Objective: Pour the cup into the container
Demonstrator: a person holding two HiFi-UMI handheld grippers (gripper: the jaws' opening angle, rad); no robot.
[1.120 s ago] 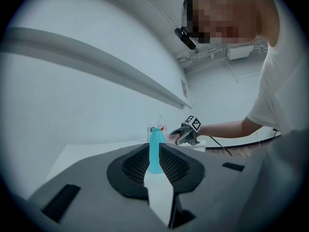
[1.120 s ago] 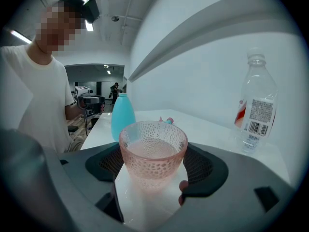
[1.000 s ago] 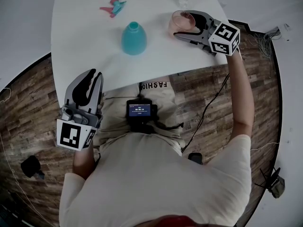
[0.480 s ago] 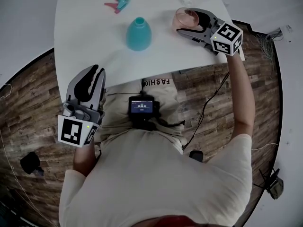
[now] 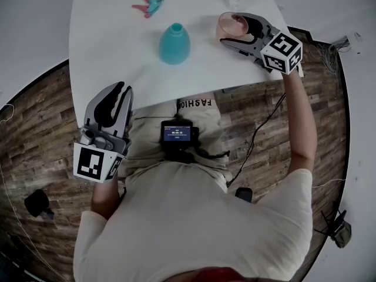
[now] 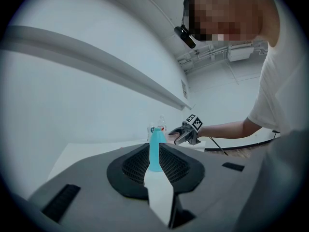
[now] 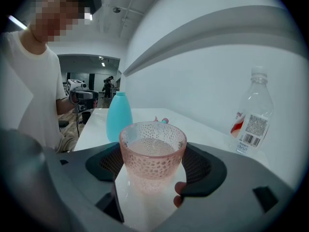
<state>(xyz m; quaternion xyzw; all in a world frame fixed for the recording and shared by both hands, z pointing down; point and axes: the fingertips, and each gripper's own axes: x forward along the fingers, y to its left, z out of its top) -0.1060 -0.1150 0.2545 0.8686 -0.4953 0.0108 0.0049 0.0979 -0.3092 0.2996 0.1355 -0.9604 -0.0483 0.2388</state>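
Observation:
A pink dimpled glass cup (image 7: 152, 151) stands upright with pale liquid in it. My right gripper (image 7: 152, 170) is shut on it, one pad on each side. In the head view the cup (image 5: 231, 22) and right gripper (image 5: 230, 29) are over the table's right side. The teal narrow-necked container (image 5: 174, 43) stands to their left, apart from the cup; it also shows behind the cup (image 7: 119, 116). My left gripper (image 5: 120, 93) hangs at the table's near edge by the lap, open a little, nothing between its jaws (image 6: 154, 167). Through that gap I see the container (image 6: 155, 151).
The white table (image 5: 111, 46) carries a small pink and teal object (image 5: 148, 4) at the back. A clear plastic water bottle (image 7: 253, 112) stands at the far right corner. Wood floor surrounds the table. A cable hangs from the right arm.
Only the head camera has shifted slightly. Both grippers, the cup and the container keep their places on and beside the table.

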